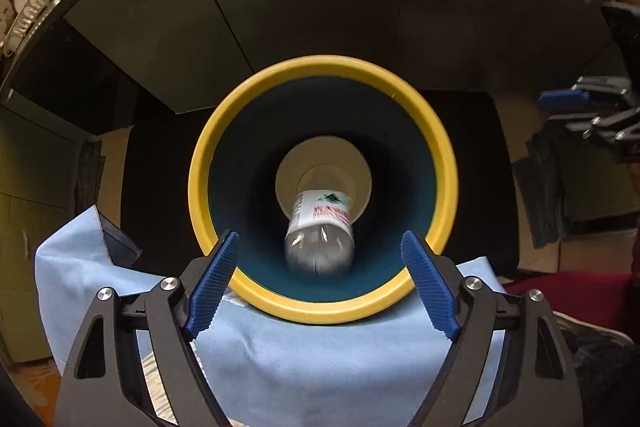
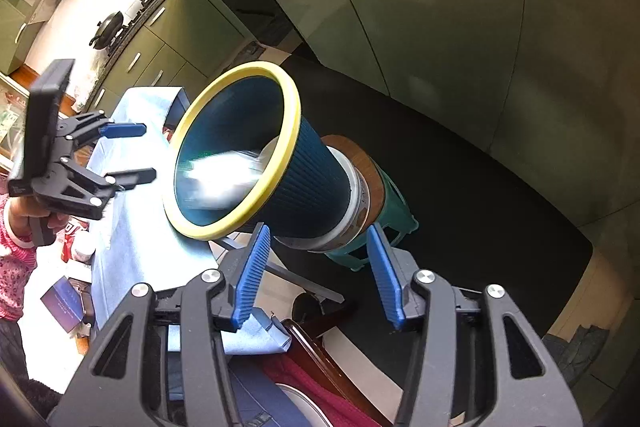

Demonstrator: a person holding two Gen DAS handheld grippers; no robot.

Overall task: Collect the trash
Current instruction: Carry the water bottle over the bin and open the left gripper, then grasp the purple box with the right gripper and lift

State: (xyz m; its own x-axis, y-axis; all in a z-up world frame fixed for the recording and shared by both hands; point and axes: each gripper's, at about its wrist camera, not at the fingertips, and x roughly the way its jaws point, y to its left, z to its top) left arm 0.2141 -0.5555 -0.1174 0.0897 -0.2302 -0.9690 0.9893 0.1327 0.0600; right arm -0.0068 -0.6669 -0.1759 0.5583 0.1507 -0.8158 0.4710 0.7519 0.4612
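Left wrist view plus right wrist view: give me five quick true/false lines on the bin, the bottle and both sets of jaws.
1. The bottle is inside the bin. True.
2. The left gripper is clamped on the bottle. False: its jaws stand wide apart above the bin with nothing between the pads.
3. The bin has a yellow rim and a dark teal wall. True.
4. The right gripper holds the bin's rim. False: its jaws are open and empty, beside the bin.
5. The bin stands on a blue cloth. False: in the right wrist view it stands on a round wooden board on a green stool, next to the cloth.
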